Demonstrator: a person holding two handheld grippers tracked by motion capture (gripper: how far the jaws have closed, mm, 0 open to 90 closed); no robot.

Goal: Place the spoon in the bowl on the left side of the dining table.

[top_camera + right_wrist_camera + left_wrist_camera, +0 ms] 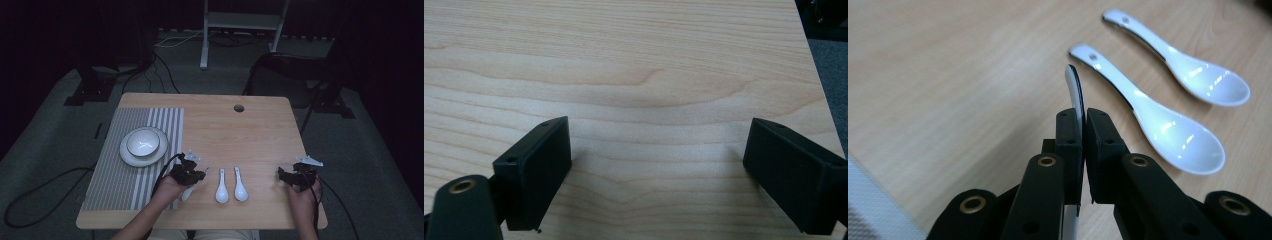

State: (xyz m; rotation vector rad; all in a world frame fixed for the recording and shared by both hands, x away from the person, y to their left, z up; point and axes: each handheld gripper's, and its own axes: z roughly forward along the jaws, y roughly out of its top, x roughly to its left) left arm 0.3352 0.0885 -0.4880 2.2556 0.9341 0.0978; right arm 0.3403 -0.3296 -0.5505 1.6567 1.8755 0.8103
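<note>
Jaws, left gripper (1083, 125): clamped on one white spoon (1075, 92), apparently by its handle. Right gripper (656, 165): wide apart, nothing between. Two spare spoons (231, 186) alongside.

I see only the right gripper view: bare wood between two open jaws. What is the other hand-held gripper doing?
Observer: The left hand-held gripper is shut on a white spoon, pinched at its handle.
Operator: Are other spoons there?
Observer: Yes, two spoons lie side by side on the table, between the two hands.
Operator: Any dish for them?
Observer: A bowl sits on a plate, on a striped mat at the table's left.
</note>
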